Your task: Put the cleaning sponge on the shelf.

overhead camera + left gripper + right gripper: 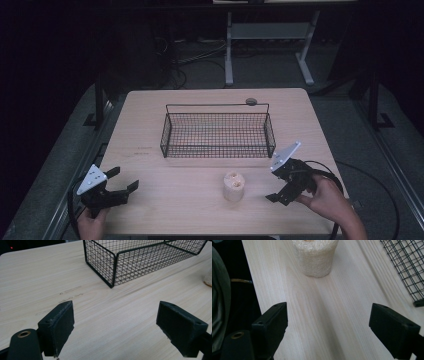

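Just in front of the wire basket (218, 134), toward the person's edge of the desk (150, 130), a pale loofah cylinder (233, 186) stands upright on the wood, apart from the basket and touched by nothing. Its top shows a few hollow openings in the high view, and its wall looks rough and fibrous in the right gripper view (315, 257).

Right of the loofah cylinder and near it, the right gripper (281, 191) is held in the person's right hand (327, 196) just above the desk. Its jaws stand wide apart with nothing between them, and they point at the cylinder, which sits ahead of them across a stretch of bare wood. A corner of the basket (407, 267) lies off to one side in that view.

Well to the left of the loofah cylinder, at the desk's near left corner, the left gripper (123, 180) is held in the person's left hand (92, 220). Its jaws are likewise spread wide and empty, aimed toward the basket's near left corner (113, 270); the cylinder's edge (208, 277) shows at the right margin of the left gripper view.

On the basket's far rim rests a small dark round thing (251, 101); what it is cannot be told.
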`<state>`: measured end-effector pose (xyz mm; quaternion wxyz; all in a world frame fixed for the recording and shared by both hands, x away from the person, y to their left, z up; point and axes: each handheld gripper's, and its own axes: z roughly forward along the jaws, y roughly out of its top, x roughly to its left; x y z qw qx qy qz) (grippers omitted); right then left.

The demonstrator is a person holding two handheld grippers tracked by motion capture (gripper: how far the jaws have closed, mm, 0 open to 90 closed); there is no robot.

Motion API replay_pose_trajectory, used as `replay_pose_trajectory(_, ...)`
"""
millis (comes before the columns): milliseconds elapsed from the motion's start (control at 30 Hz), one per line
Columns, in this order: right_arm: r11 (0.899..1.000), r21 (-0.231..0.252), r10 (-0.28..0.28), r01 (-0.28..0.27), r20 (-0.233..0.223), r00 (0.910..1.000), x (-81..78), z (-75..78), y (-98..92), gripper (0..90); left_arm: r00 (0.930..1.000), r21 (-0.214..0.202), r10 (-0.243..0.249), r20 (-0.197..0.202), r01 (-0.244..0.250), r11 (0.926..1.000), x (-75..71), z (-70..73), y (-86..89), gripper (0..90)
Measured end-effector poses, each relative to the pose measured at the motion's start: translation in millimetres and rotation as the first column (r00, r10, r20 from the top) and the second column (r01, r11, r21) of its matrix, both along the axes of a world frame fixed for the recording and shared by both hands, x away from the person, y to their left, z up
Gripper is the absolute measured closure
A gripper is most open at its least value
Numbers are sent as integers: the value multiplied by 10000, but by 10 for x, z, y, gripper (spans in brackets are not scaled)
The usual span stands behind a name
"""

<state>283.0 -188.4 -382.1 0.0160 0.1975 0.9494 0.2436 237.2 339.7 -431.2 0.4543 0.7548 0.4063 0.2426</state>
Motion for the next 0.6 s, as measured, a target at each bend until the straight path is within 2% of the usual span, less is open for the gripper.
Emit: replay_pose_trajectory(600, 9987, -123, 493, -494, -66, 9988, 94, 53, 230, 148, 10000, -19, 40, 33, -39, 10000, -4, 9, 13, 140)
